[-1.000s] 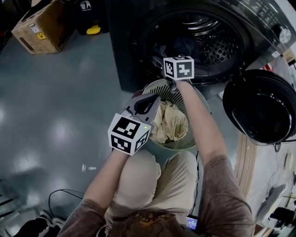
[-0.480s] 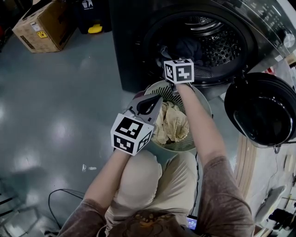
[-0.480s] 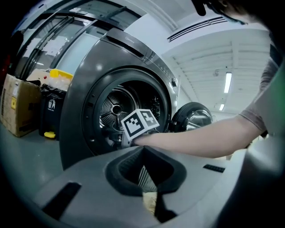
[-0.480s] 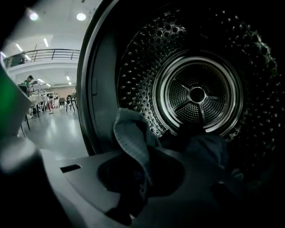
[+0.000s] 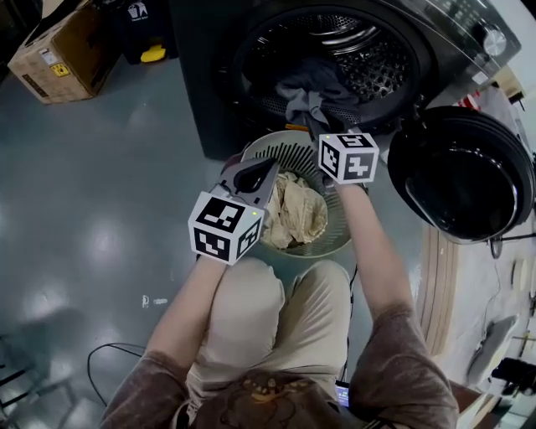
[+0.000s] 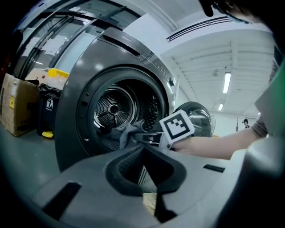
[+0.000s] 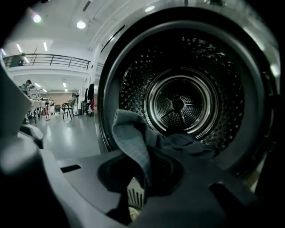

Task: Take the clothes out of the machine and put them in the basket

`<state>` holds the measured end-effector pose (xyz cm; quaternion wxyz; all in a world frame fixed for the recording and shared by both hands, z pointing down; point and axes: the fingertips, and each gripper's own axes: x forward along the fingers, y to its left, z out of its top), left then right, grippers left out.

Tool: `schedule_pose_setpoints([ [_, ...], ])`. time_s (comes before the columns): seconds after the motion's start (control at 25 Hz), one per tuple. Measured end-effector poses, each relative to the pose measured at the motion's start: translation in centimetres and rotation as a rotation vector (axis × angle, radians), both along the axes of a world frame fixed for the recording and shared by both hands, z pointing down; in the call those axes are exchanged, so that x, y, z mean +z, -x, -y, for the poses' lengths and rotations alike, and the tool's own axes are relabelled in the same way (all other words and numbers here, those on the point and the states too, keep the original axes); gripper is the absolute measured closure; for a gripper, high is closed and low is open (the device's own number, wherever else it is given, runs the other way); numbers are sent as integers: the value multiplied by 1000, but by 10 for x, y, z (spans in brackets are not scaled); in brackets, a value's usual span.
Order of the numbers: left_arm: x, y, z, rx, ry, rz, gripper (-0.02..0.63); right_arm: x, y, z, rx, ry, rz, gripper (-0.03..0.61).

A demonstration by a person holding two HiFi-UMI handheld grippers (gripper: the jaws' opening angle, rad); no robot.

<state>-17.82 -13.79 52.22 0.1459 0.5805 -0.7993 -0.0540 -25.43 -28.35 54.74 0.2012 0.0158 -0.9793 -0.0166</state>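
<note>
A grey-blue garment (image 5: 314, 92) hangs out over the lip of the machine's drum (image 5: 368, 50). My right gripper (image 5: 316, 127) grips one fold of it, jaws still closing, just above the basket's far rim. In the right gripper view the fold (image 7: 133, 138) runs up from between the jaws (image 7: 143, 180) and back into the drum (image 7: 178, 104). Over the near left rim of the round slatted basket (image 5: 276, 151) hangs my left gripper (image 5: 266, 167), jaws shut with nothing in them (image 6: 149, 178). Crumpled beige clothes (image 5: 297, 209) lie in the basket.
The machine's round door (image 5: 461, 172) stands swung open at the right, close to my right forearm. A cardboard box (image 5: 54, 59) and a dark bin (image 5: 134, 21) sit on the grey floor to the left. The person's knees are just behind the basket.
My right gripper has shut on the grey-blue garment and pulled back from the drum mouth toward the basket, dragging the cloth out. The left gripper has stayed over the basket's rim.
</note>
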Motion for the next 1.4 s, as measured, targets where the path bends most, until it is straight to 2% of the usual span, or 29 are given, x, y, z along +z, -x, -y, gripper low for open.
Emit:
schedule_pose_setpoints([
  [0.24, -3, -10, 4, 12, 10, 21, 607, -16, -79, -3, 32, 9, 25, 537],
  [0.48, -4, -22, 20, 34, 9, 29, 607, -23, -139, -21, 23, 9, 24, 538],
  [0.8, -1, -30, 30, 37, 11, 33, 607, -10, -184, -57, -19, 83, -12, 544],
  [0.96, -1, -30, 31, 39, 12, 32, 607, 5, -192, -64, -18, 100, -26, 534],
  [1.0, -1, -29, 30, 36, 11, 30, 607, 8, -191, -62, -13, 110, -30, 516],
  [1.08, -1, -29, 29, 34, 8, 24, 607, 10, -188, -59, -7, 119, -37, 396],
  [1.16, -2, -28, 28, 32, 3, 16, 607, 7, -182, -55, -6, 112, -28, 324],
  [1.24, -1, -27, 27, 30, -1, 5, 607, 5, -170, -49, -5, 107, -15, 310],
  [1.4, -2, -26, 26, 31, -4, 6, 607, 2, -130, -26, 21, 105, 11, 237],
])
